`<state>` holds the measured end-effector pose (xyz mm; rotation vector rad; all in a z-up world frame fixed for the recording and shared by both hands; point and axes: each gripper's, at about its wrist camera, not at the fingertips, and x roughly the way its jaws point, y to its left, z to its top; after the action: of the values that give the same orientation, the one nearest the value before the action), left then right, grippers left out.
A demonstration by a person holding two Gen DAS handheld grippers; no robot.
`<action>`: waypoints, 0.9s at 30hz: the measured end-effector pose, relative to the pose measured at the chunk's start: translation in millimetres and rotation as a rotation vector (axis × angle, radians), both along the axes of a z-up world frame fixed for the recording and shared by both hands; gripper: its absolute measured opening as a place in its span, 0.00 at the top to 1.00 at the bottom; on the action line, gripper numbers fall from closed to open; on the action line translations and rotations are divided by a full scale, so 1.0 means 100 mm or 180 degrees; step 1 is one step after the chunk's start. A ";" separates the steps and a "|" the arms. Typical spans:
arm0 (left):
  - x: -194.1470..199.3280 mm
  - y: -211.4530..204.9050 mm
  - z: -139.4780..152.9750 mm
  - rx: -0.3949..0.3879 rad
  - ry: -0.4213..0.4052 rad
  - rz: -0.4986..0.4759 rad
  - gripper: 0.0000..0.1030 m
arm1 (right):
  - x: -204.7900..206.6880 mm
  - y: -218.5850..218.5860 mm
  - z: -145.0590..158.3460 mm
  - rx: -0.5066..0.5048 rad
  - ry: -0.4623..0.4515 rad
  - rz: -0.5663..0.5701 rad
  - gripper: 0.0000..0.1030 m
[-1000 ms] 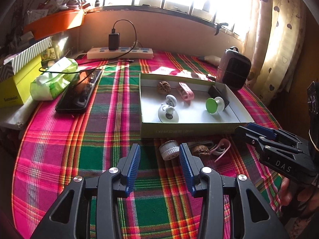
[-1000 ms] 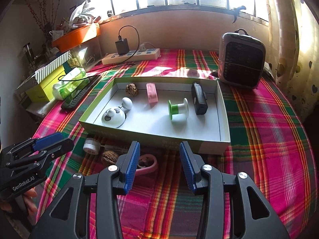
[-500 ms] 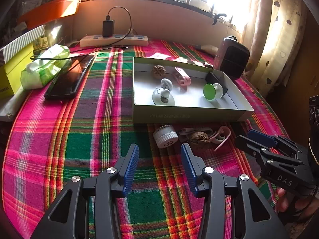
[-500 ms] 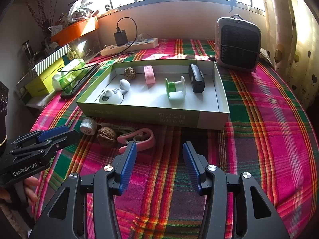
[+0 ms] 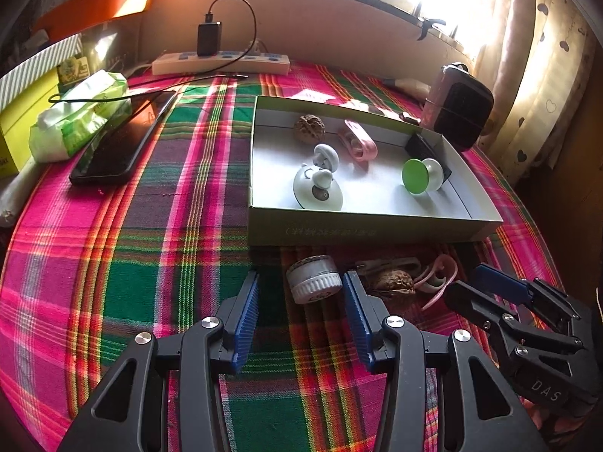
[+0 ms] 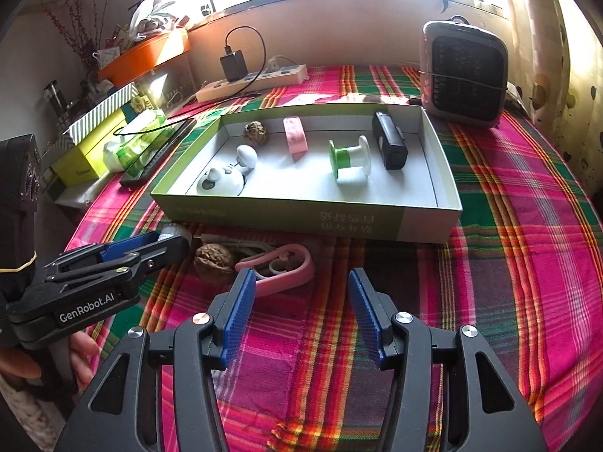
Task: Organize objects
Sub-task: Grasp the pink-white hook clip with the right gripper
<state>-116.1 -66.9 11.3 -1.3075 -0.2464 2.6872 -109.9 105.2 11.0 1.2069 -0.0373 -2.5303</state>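
Observation:
A shallow green box [image 5: 361,228] [image 6: 301,220] on the plaid cloth holds a walnut, a pink clip, a white toy, a green spool [image 6: 348,160] and a black block. In front of it lie a white ribbed cap [image 5: 314,280], a loose walnut [image 5: 394,282] [image 6: 215,258] and a pink clip [image 5: 441,275] [image 6: 307,267]. My left gripper [image 5: 300,278] [image 6: 169,240] is open, with the cap between its tips, near the right finger and untouched. My right gripper [image 6: 299,275] [image 5: 467,280] is open just behind the pink clip, holding nothing.
Left of the box lie a black phone [image 5: 113,150], a green wipes pack [image 5: 75,120] and a yellow carton. A power strip [image 5: 222,64] with a charger runs along the back wall. A small heater [image 6: 465,71] stands at the box's far right corner.
Both grippers' jaws have widened. My left gripper has dropped and moved forward, bringing the white cap between its tips. The right gripper has barely shifted.

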 end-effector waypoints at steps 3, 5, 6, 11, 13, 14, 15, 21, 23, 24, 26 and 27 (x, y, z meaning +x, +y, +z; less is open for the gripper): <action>-0.01 -0.01 0.00 0.0011 0.0015 0.0001 0.59 | -0.04 -0.05 -0.01 0.0002 -0.0009 -0.0004 0.49; -0.02 -0.01 0.00 0.0011 0.0016 -0.0003 0.59 | -0.06 -0.07 -0.02 0.0039 -0.0009 -0.0010 0.49; -0.02 -0.01 0.00 0.0010 0.0016 -0.0006 0.59 | -0.07 -0.08 -0.03 0.0062 -0.0013 -0.0014 0.49; -0.04 -0.02 0.00 0.0018 0.0028 -0.0026 0.59 | -0.03 -0.06 -0.03 0.0141 0.0009 0.0020 0.49; -0.05 -0.01 0.00 0.0016 0.0030 -0.0029 0.59 | -0.01 -0.04 -0.02 0.0214 0.0035 0.0025 0.49; -0.05 -0.01 0.00 0.0011 0.0033 -0.0032 0.59 | 0.00 -0.02 -0.02 0.0262 0.0046 0.0002 0.48; -0.04 -0.01 0.00 0.0008 0.0033 -0.0033 0.59 | 0.00 0.00 -0.01 0.0302 0.0055 -0.0027 0.48; -0.04 -0.02 0.00 0.0015 0.0032 -0.0033 0.59 | 0.02 0.14 0.02 0.0503 0.0103 -0.0147 0.48; -0.04 -0.02 0.00 0.0018 0.0032 -0.0029 0.59 | 0.02 0.19 0.02 0.0568 0.0114 -0.0192 0.48; -0.04 -0.02 0.00 0.0014 0.0034 -0.0030 0.59 | 0.02 0.22 0.02 0.0595 0.0105 -0.0216 0.48; -0.04 -0.02 0.00 0.0010 0.0033 -0.0029 0.59 | 0.02 0.27 0.01 0.0637 0.0093 -0.0266 0.48; -0.04 -0.03 0.00 0.0013 0.0033 -0.0029 0.59 | 0.02 0.29 0.01 0.0631 0.0083 -0.0285 0.48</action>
<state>-119.6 -69.5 11.0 -1.2900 -0.2441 2.6839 -108.0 133.8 11.8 1.2707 0.1735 -2.6791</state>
